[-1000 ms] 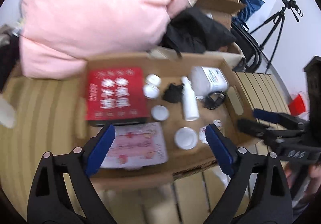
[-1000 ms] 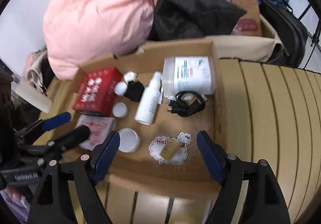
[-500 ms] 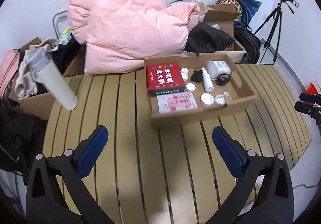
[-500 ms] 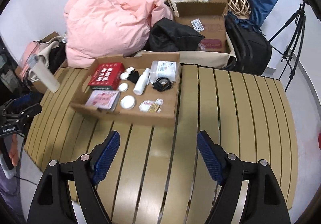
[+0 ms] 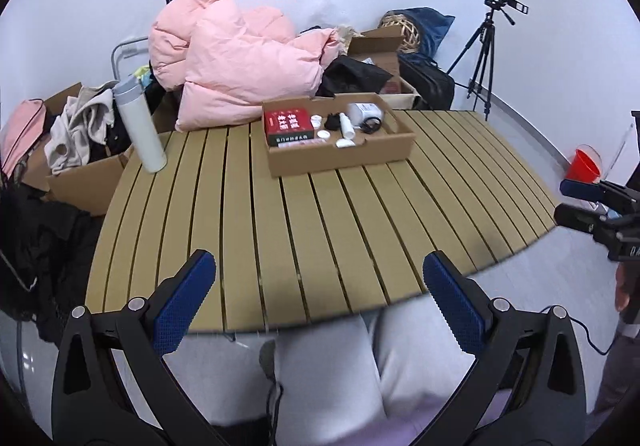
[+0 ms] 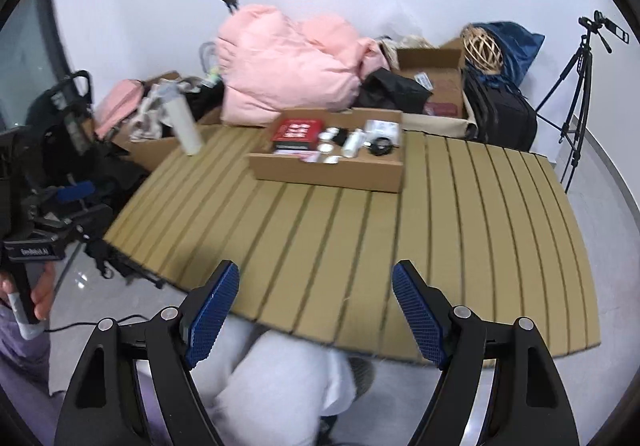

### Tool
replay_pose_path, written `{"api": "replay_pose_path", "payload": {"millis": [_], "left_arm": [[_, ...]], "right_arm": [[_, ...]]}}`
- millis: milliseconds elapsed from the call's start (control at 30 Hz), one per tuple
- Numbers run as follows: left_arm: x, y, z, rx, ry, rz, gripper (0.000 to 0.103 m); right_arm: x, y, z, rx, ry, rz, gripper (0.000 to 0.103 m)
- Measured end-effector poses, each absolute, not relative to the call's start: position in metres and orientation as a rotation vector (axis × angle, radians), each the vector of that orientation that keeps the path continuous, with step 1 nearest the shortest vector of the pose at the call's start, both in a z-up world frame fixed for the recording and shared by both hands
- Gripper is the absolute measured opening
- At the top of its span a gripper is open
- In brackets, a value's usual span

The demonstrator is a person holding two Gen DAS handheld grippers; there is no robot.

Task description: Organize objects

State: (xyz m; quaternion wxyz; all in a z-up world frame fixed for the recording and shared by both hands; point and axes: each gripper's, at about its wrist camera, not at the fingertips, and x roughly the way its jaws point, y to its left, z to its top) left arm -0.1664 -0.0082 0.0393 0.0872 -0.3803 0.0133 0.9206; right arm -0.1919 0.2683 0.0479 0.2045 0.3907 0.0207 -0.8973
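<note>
A shallow cardboard box [image 5: 344, 160] [image 6: 328, 172] sits at the far side of the slatted table [image 5: 304, 222] [image 6: 360, 230]. Inside lie a red box [image 5: 288, 123] [image 6: 297, 130], a white spray bottle [image 5: 346, 126] [image 6: 352, 142], small white jars [image 5: 323, 134], a black cable [image 6: 382, 146] and a large white bottle [image 5: 362, 111]. My left gripper [image 5: 320, 298] hangs open and empty over the table's near edge. My right gripper [image 6: 316, 306] is open and empty too, well short of the box. Each gripper shows at the other view's edge.
A white tumbler [image 5: 140, 126] [image 6: 185, 126] stands at the table's far left corner. Behind the table lie a pink duvet [image 5: 240, 66], black clothes, cardboard boxes and a tripod [image 5: 486, 58]. The person's light trousers [image 5: 340, 366] fill the foreground below the table edge.
Both grippers have pulled far back and upward from directly over the cardboard box to beyond the table's near edge. The left jaws spread a little wider. Nothing was picked up.
</note>
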Motion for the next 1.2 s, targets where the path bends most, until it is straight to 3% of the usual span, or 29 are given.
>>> {"api": "replay_pose_path", "payload": {"millis": [333,467,800,1200], "left_arm": [[-0.034,-0.019,0.022,-1.002,-0.086,2.91,0.103],[-0.009,-0.016,0.022,-0.954,-0.015,2.935,0.103],[0.009,-0.014,0.026,-0.895,-0.024,2.967,0.103],[0.006,-0.008,0.017,-0.946,-0.006,2.951,0.103]], "right_arm": [[-0.055,0.242,0.031,0.987,0.118,-2.597,0.082],[-0.019,0.234,0.025,0.932,0.142,-2.631,0.082],[-0.004,0.213,0.023,0.893,0.177,-2.653,0.082],[-0.013,0.227,0.018,0.944,0.089,-2.695,0.082]]}}
